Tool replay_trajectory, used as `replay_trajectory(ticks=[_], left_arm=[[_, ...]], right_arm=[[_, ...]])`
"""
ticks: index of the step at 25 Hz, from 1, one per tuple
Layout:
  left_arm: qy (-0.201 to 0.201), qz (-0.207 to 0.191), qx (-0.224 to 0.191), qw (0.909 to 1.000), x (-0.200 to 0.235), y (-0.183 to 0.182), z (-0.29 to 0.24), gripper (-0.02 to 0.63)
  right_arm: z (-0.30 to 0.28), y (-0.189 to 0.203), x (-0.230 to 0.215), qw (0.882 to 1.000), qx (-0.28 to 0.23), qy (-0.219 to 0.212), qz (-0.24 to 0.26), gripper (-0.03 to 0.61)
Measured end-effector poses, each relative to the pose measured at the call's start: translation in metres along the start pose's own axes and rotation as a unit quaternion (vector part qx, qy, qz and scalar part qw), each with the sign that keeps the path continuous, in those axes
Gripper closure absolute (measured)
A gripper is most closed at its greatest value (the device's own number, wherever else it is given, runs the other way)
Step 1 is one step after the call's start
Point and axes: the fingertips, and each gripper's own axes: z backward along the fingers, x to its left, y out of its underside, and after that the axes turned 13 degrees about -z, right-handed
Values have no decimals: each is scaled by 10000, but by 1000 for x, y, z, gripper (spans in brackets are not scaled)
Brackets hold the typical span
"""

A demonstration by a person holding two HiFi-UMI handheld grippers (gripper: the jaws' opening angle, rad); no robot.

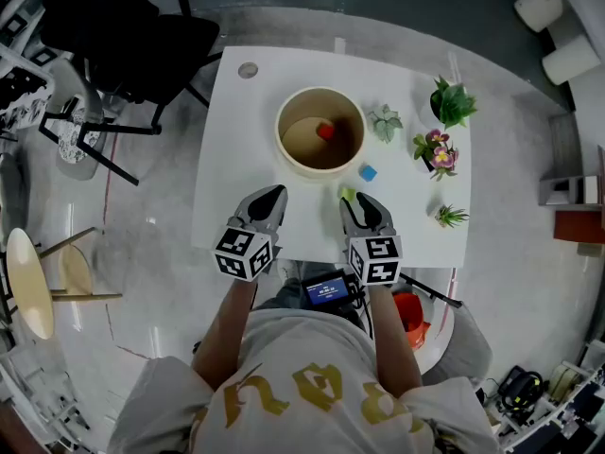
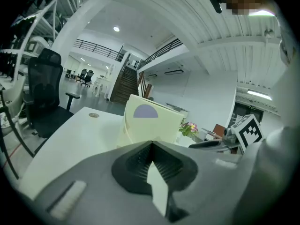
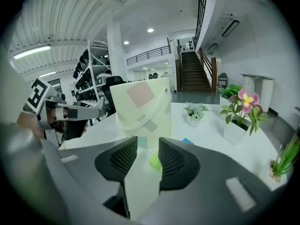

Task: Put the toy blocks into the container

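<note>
A cream round container (image 1: 286, 149) stands mid-table with a red block (image 1: 325, 131) inside it. A blue block (image 1: 368, 172) lies on the table to its right. A small green block (image 1: 346, 193) lies just at the tip of my right gripper (image 1: 358, 200). In the right gripper view the green block (image 3: 154, 161) shows through the gap between the open jaws, and whether they touch it is unclear. The container (image 3: 140, 109) and blue block (image 3: 188, 141) lie beyond. My left gripper (image 1: 272, 194) rests shut and empty near the table's front, facing the container (image 2: 150, 121).
The white table (image 1: 236, 140) carries several small potted plants (image 1: 452, 102) along its right side, one with pink flowers (image 1: 436, 152). A black office chair (image 1: 132, 26) stands off the far left corner. The table's front edge is just under both grippers.
</note>
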Motion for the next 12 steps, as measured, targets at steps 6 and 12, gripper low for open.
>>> replay_trajectory(ticks=[6,12], left_arm=[[-17,109,152,9998,2,15,-6,613],[39,160,311,9994,-1,25,-13,613]], right_arm=[[-12,17,-9,9994,284,41,168,402],[-25,31,-15,9965,556,101,612,391]])
